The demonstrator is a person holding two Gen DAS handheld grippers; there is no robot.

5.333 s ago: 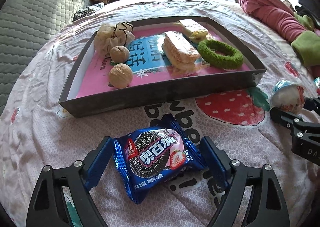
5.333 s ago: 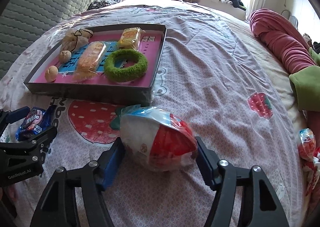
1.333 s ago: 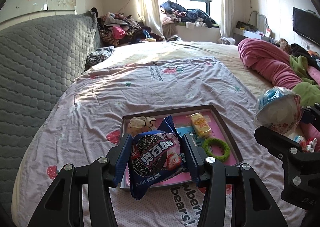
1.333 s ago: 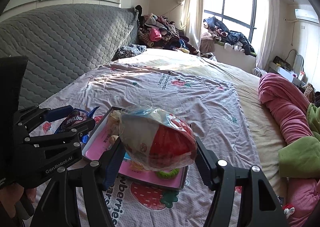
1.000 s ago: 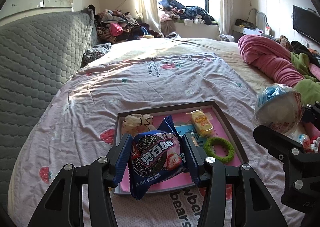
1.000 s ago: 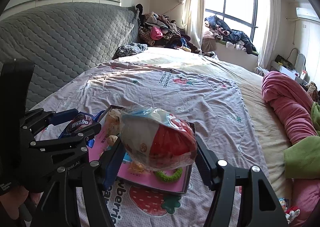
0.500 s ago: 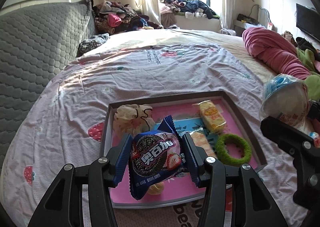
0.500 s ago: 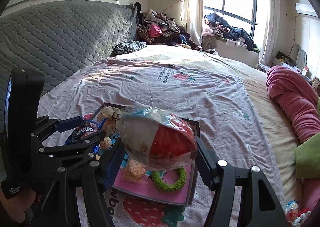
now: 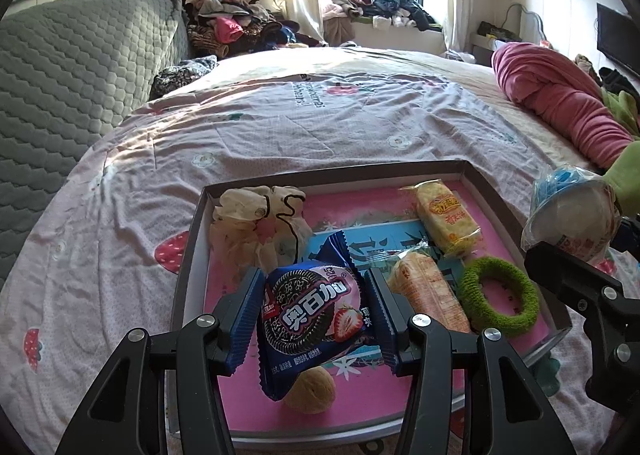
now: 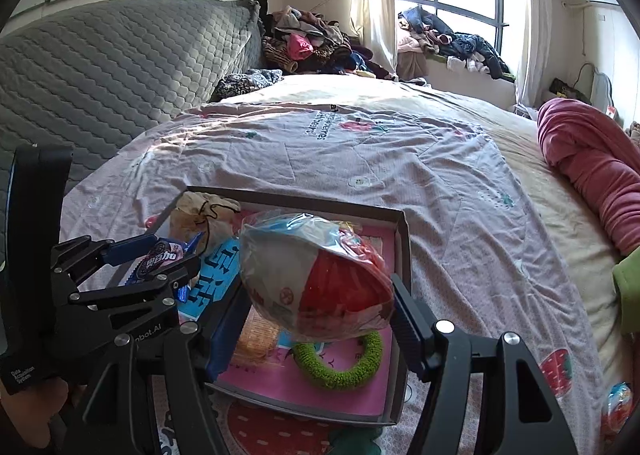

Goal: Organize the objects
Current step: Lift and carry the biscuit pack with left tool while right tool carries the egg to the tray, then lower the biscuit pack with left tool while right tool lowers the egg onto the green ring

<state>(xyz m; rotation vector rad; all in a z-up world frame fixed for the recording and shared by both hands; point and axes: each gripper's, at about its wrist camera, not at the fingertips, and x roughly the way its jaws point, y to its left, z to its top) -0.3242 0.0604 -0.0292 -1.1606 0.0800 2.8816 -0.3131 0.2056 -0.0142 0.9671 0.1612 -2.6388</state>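
My left gripper (image 9: 314, 317) is shut on a blue cookie packet (image 9: 312, 315) and holds it above the near left part of the dark tray (image 9: 340, 177). My right gripper (image 10: 320, 319) is shut on a red-and-white wrapped egg toy (image 10: 316, 279), held above the tray's (image 10: 402, 255) right half. In the tray lie a cream scrunchie (image 9: 256, 223), a walnut (image 9: 310, 391), two wafer packets (image 9: 446, 221), (image 9: 434, 295) and a green ring (image 9: 498, 297). The cookie packet also shows in the right wrist view (image 10: 160, 257).
The tray sits on a pink strawberry-print bedsheet (image 9: 320, 115). A grey quilted headboard (image 9: 72, 67) is at the left, a rolled pink blanket (image 9: 560, 103) at the right. Another wrapped egg toy (image 10: 618, 401) lies on the bed at far right.
Both grippers picked their items up off the bed, raised them, and have moved down and closer over the tray. The tray looks larger and nearer now.
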